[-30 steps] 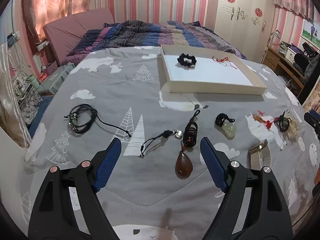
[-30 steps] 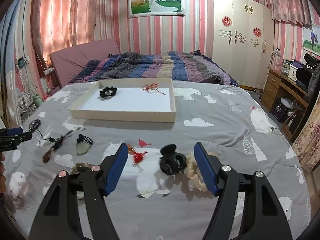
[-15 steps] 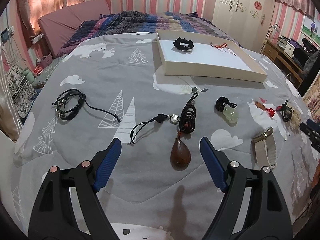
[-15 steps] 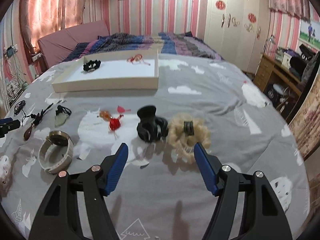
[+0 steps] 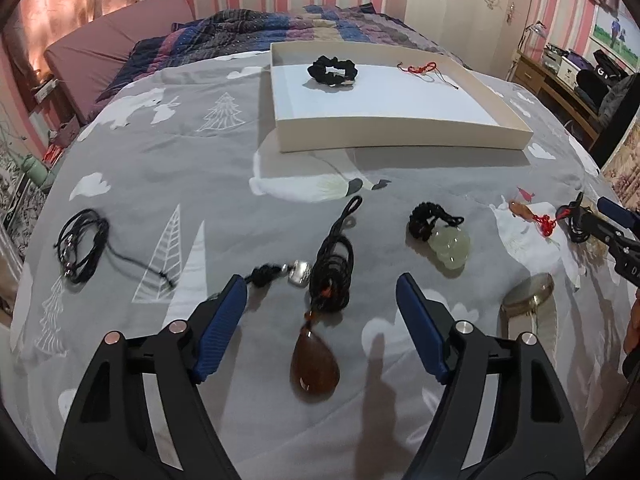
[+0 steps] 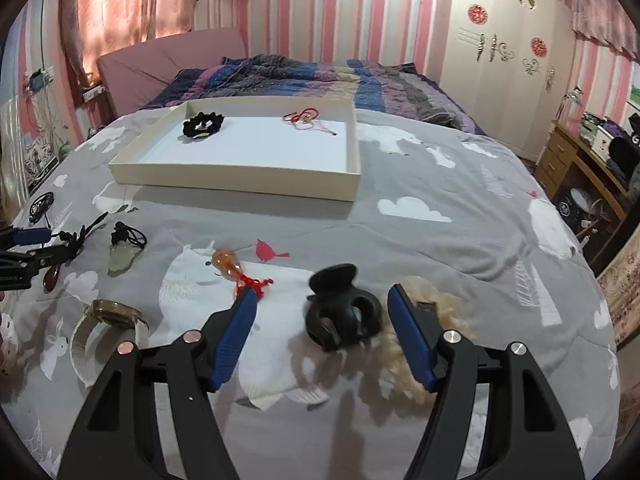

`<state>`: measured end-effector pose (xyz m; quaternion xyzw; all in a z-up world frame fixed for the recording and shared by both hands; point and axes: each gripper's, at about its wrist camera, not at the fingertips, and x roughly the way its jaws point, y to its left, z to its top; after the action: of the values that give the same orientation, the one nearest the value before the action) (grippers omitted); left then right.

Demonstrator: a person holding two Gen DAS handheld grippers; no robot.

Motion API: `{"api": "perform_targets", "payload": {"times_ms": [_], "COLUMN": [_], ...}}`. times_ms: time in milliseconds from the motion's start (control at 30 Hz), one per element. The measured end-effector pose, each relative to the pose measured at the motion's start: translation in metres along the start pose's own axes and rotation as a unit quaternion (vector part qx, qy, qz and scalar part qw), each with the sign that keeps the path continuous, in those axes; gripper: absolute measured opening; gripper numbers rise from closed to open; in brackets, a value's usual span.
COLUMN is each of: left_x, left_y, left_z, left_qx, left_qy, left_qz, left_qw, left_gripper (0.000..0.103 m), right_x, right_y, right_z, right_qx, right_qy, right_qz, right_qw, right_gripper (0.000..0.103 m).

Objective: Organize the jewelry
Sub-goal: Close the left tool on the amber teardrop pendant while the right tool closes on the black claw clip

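Jewelry: hair claw (image 6: 340,312) blurred, perhaps moving

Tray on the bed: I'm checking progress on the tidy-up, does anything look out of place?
Yes. Only a black scrunchie and a red cord lie in the tray. The brown pendant, jade pendant, watch and hair claw lie loose on the quilt.
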<state>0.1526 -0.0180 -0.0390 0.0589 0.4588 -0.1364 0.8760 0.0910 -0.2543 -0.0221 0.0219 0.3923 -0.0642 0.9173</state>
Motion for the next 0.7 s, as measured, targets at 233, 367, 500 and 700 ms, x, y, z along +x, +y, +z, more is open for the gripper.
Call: {"api": "perform_targets", "payload": {"times_ms": [233,367,500,700], "left_x": [0.012,0.016,0.023,0.025], "left_y": [-0.009,-0.013,-0.019,-0.022], "left_z": [0.01,0.014,0.013,0.012], "left_qx": [0.01,0.013,0.023,0.025], "left_qy": [0.002,0.004,0.017,0.017], "left_qz": [-0.002,-0.008,-0.006,0.011], "left_qw": [0.9999,0.9999,0.9996,0.9995], "left_gripper": [0.069,0.057,0.044,0.042], "right_x": [0.012,0.021,0.026,0.029], "right_y": [0.001,0.0,0.0,-0.009], "right_z": [0.007,0.009,0.006,0.006], "right_qx": [-0.011,-0.013,-0.014,0.001], "right_qy": [0.006,0.016,0.023,0.031], "right_qz": [0.012,0.016,0.013,0.002], "right_qw": [1.0,1.0,1.0,1.0], "right_gripper": [0.068,0.068,0.067,0.059]}}
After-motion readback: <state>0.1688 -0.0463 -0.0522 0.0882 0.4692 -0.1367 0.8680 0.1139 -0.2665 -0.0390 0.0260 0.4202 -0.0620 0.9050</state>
